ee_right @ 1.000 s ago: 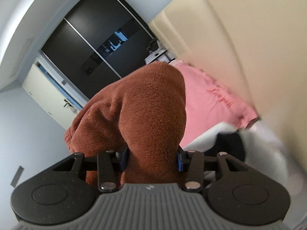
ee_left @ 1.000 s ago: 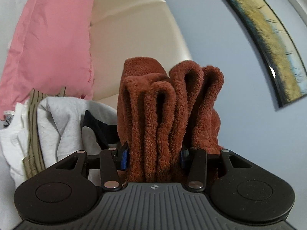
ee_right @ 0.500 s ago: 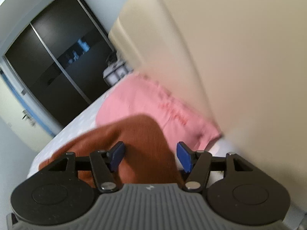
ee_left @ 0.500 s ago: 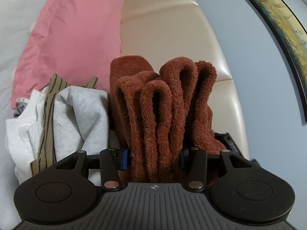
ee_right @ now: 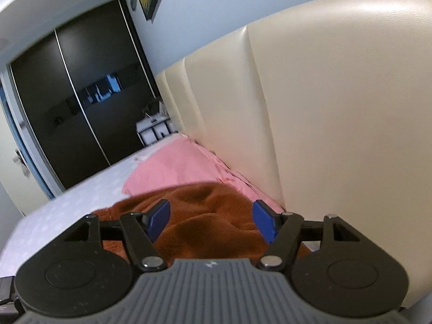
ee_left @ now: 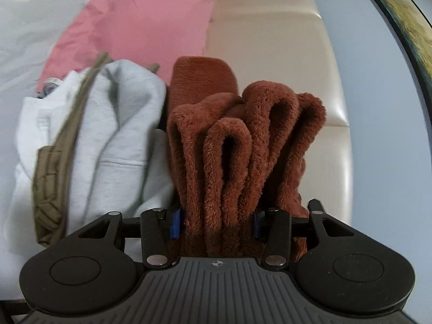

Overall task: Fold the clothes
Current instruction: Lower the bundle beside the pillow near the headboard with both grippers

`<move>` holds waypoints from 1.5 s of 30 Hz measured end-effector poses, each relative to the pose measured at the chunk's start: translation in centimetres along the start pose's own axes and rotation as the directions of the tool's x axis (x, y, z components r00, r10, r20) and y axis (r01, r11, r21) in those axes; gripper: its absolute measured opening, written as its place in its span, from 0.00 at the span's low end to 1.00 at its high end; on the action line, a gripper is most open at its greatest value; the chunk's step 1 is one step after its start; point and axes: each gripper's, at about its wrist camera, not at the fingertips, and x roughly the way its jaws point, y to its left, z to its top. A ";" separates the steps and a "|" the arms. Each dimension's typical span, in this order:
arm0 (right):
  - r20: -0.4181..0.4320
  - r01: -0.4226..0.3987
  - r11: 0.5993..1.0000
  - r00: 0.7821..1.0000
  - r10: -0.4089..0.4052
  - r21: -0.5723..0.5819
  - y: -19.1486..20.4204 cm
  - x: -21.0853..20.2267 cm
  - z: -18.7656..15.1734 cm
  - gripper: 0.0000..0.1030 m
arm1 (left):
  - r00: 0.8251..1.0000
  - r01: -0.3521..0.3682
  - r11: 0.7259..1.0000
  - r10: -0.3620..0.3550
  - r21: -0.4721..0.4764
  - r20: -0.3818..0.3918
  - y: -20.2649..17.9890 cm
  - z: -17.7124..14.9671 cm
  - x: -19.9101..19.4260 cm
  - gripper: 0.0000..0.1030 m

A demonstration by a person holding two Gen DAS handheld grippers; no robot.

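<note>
Several thick layers of the rust-brown fleece garment (ee_left: 243, 145) stand bunched between the pads of the left tongs (ee_left: 216, 222), which are clamped on the stack near its folded edges. Right tongs (ee_right: 213, 220) have just been opening; the pads now stand apart above the fleece (ee_right: 205, 216) with nothing pressed between them. The garment sits at the head of the bed (ee_right: 81, 197), near the cream headboard (ee_right: 324, 108) and beside a pile of grey and olive clothes (ee_left: 108, 140), with the pink pillow (ee_left: 140, 19) behind.

Handling, judged: soft, plush, light, compressible; no stiffness, so unsupported layers will sag and splay. Pile grips well, slip unlikely. Not fragile. Best hold is across all layers close to a fold line, deep in the pads; a shallow pinch would probably shed the inner layers.
</note>
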 end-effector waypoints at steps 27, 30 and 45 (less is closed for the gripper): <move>-0.026 0.059 0.960 0.997 -0.069 -0.274 6.3 0.0 -3.5 0.69 | 0.987 -0.145 0.613 0.143 0.777 0.072 -13.8 1.7 -4.6 0.30; -0.057 0.071 0.955 0.994 -0.091 -0.287 6.1 1.0 -4.3 0.68 | 0.978 -0.156 0.575 0.203 0.803 0.044 -12.5 1.2 -3.0 0.27; -0.113 0.051 0.950 0.990 -0.090 -0.307 2.8 5.9 -9.2 0.68 | 0.946 -0.187 0.645 0.322 0.741 -0.042 -6.7 2.6 1.8 0.20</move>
